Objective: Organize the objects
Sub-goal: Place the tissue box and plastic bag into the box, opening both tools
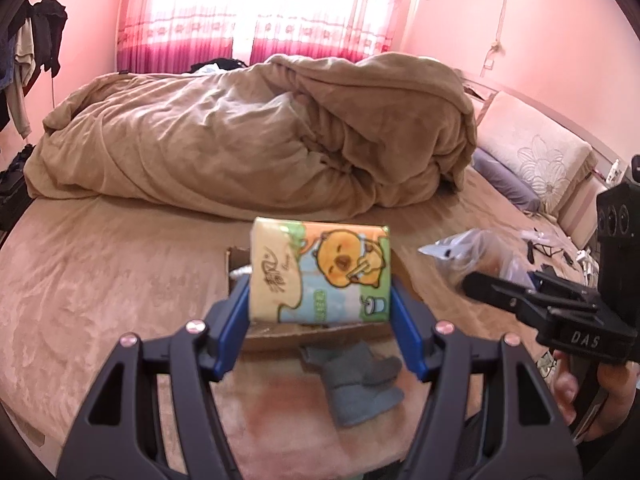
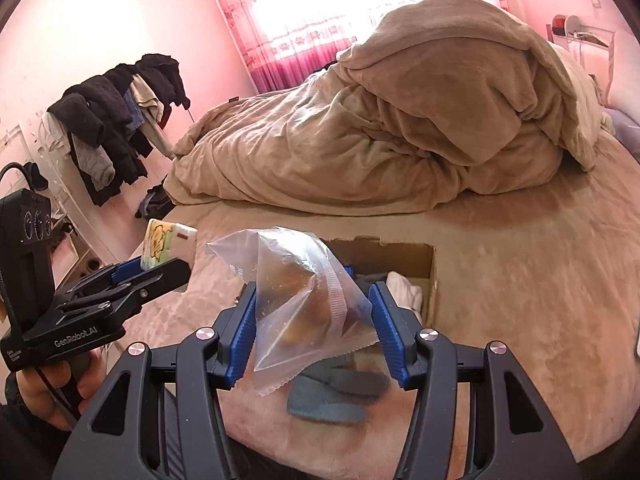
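While the left gripper point(image 1: 320, 308) clamps a tissue pack point(image 1: 320, 272), only the right wrist view shows the right gripper point(image 2: 314, 332) pinching a plastic bag point(image 2: 304, 304) above the cardboard box point(image 2: 430, 280).

Bed point(image 2: 500, 280) carries duvet point(image 2: 360, 140) (rumpled), box point(image 2: 430, 276), cloth point(image 2: 328, 396).

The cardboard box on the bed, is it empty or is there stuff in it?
Not empty. The right wrist view shows the cardboard box open-topped with white cloth inside.
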